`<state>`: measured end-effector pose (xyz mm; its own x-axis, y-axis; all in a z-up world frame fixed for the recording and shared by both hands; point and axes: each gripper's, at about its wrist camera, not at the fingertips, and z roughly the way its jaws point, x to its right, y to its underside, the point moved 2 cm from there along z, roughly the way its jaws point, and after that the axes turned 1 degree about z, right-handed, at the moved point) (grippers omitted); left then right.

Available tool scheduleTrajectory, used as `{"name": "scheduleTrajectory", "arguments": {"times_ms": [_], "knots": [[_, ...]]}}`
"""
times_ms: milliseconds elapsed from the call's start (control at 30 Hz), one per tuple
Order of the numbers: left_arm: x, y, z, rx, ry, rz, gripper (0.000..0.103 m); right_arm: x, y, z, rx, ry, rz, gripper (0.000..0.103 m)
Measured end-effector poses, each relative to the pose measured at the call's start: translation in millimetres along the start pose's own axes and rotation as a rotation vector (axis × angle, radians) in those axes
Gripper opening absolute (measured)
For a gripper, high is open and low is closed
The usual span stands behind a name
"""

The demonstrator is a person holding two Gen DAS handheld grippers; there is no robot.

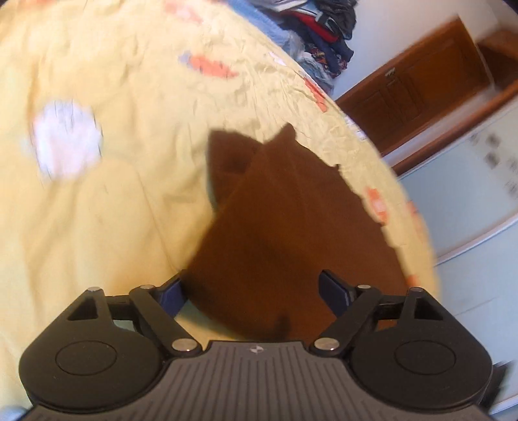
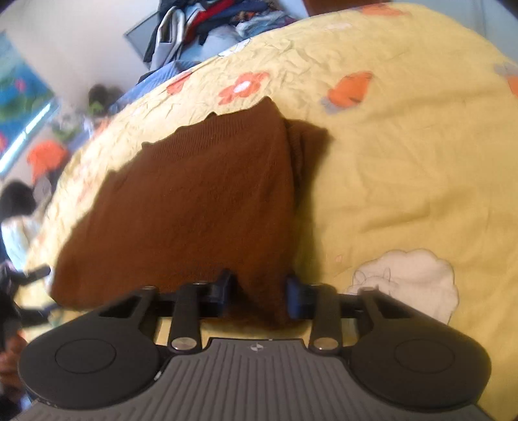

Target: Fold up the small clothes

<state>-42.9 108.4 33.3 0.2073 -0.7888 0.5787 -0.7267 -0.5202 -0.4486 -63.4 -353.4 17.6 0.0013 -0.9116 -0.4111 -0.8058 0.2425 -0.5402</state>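
Now my right gripper has its blue fingers drawn narrow, with a bunched fold of the brown knit garment between them; the pads seem to pinch the cloth. My left gripper stands wide, and the same garment lies between its fingers, but I see no pad pressing on it.

The garment rests on the yellow bedspread, folded once, with a second layer showing along its right side in the right wrist view. Its far edge is wavy and lies near the edge of the bed. In the left wrist view that edge of the bed runs just beside the garment on the right, so there is little room on that side. On the other side the bedspread is broad and bare, with only printed orange flowers and a white sheep patch just beside my right gripper.

Further away, a pile of mixed clothes sits at the far end of the bed. Beyond the bed edge I see a brown wooden cabinet against a pale wall. At the left border of the right wrist view a person is near the bed, blurred.
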Motion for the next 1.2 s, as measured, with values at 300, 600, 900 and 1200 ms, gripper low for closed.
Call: {"name": "scheduleTrajectory", "arguments": {"times_ms": [300, 600, 900, 1200], "knots": [[4, -22, 6, -0.026, 0.013, 0.258, 0.083, 8, -19, 6, -0.035, -0.107, 0.004, 0.045], [-13, -26, 1, -0.089, -0.06, 0.323, 0.008, 11, -15, -8, -0.077, -0.056, -0.114, 0.012], [-34, -13, -18, -0.086, 0.091, 0.03, 0.095, 1, -26, -23, 0.131, 0.02, -0.074, 0.07], [-28, 6, -1, 0.022, 0.134, -0.265, 0.096, -137, -35, 6, 0.242, -0.098, -0.431, 0.075]]}}
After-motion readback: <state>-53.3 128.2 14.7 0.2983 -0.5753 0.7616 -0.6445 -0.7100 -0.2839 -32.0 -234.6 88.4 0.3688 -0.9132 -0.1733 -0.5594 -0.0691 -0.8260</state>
